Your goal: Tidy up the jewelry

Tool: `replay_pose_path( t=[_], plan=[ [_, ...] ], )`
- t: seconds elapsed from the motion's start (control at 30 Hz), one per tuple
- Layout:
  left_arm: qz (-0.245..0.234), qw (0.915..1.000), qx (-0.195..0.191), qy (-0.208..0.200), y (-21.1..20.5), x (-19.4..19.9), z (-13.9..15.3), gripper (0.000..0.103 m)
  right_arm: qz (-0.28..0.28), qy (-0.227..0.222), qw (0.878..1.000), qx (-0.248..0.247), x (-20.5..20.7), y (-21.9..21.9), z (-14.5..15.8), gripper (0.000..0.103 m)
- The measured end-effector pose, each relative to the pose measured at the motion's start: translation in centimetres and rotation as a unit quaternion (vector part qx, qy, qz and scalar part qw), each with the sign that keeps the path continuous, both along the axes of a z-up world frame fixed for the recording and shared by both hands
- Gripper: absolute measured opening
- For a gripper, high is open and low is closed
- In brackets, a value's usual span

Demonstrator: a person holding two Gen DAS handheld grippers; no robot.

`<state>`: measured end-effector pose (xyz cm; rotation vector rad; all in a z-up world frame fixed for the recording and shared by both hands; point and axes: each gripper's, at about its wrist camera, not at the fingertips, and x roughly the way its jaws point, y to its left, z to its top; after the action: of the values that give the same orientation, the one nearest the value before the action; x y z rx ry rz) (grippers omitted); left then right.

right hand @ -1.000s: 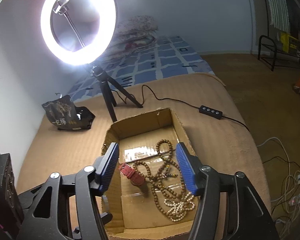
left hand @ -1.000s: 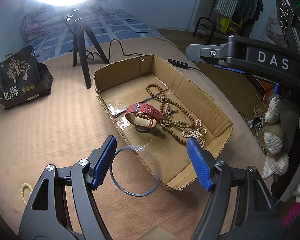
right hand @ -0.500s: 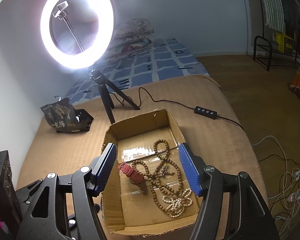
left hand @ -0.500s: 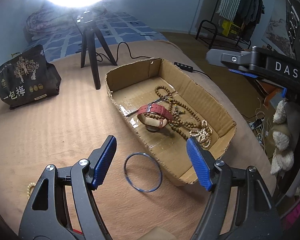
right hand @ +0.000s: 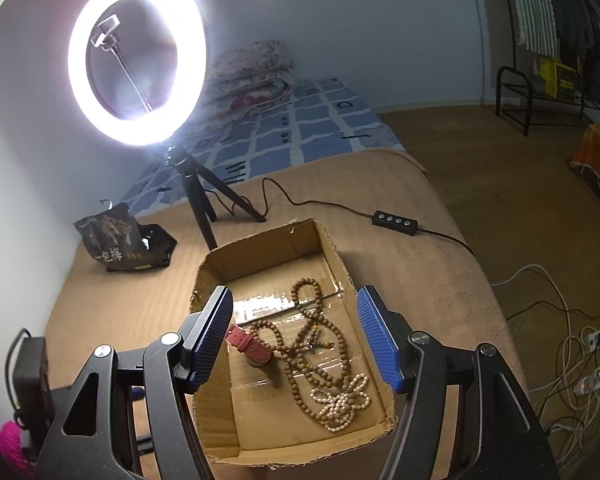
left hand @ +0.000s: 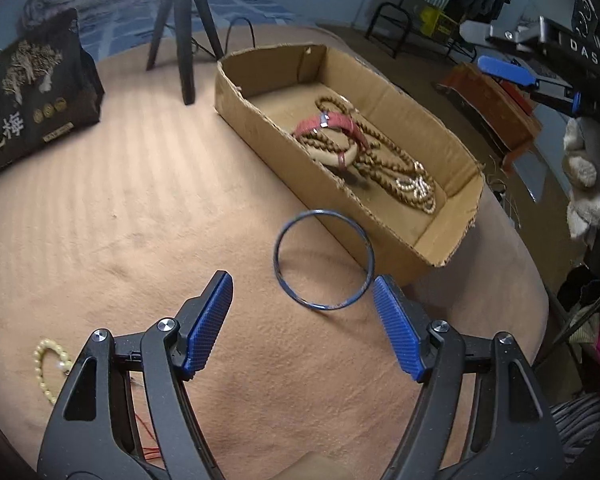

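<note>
The left gripper [left hand: 302,324] points steeply down at the tan blanket [left hand: 140,208], its blue pads spread wide with nothing between them. Just beyond its fingertips a thin blue bangle [left hand: 324,259] lies flat on the blanket, close beside the near wall of the cardboard box [left hand: 432,136]. Only this view shows the bangle, and also a pale yellow bead bracelet [left hand: 50,364] lying on the blanket at the lower left, well apart from the box.

The right gripper [right hand: 296,334] hangs over the same cardboard box [right hand: 212,276] with its jaws apart and empty. From above, this view gives the box's contents more clearly: a red watch strap [right hand: 249,345] wrapped round a pale form, a long brown bead necklace [right hand: 316,336] looping across the taped floor, and a knotted strand of pale beads [right hand: 342,402] near the front corner. The left view shows the same pile side-on, partly blurred.

The right view alone shows the lit ring light [right hand: 137,59] on its black tripod [right hand: 204,204], with a cable running to an inline switch [right hand: 395,222]. A dark snack bag [right hand: 120,244] with Chinese lettering stands on the blanket near the wall. Behind lie a blue patterned sheet [right hand: 300,124] and folded bedding, and to the right a wooden floor [right hand: 500,184], a black rack, hanging clothes and tangled white cables.
</note>
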<state>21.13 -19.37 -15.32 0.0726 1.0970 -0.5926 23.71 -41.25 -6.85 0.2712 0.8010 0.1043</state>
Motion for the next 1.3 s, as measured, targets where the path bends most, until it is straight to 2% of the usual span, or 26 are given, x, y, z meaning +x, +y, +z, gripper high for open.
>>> replay_pose_path(
  t=[0.17, 0.37, 0.5, 0.87, 0.97, 1.3],
  plan=[
    [-0.003, 1.0000, 0.005, -0.006, -0.6, -0.1, -0.4, 0.075, 0.004, 0.002, 1.000, -0.004, -0.1, 0.3, 0.0, 0.064],
    [-0.037, 0.9990, 0.026, -0.004, -1.6, -0.7, -1.9, 0.075, 0.014, 0.005, 1.000, -0.008, -0.2, 0.6, -0.2, 0.064],
    [-0.043, 0.9986, 0.033, 0.001, -2.1, -0.6, -2.6, 0.075, 0.010, 0.009, 1.000, -0.007, -0.3, 0.2, -0.4, 0.064],
    [-0.046, 0.9988, 0.008, 0.012, -2.9, 2.2, -4.0, 0.076, 0.010, 0.025, 1.000, -0.013, -0.6, -0.2, -1.3, 0.064],
    [-0.047, 0.9987, -0.008, 0.016, -2.8, 2.4, -4.1, 0.076, 0.011, 0.026, 0.999, -0.016, -0.7, -0.2, -1.3, 0.064],
    [-0.047, 0.9985, -0.021, 0.018, -2.5, 2.5, -4.4, 0.072, 0.015, 0.042, 0.999, -0.026, -3.0, 0.1, -0.7, 0.064]
  ],
)
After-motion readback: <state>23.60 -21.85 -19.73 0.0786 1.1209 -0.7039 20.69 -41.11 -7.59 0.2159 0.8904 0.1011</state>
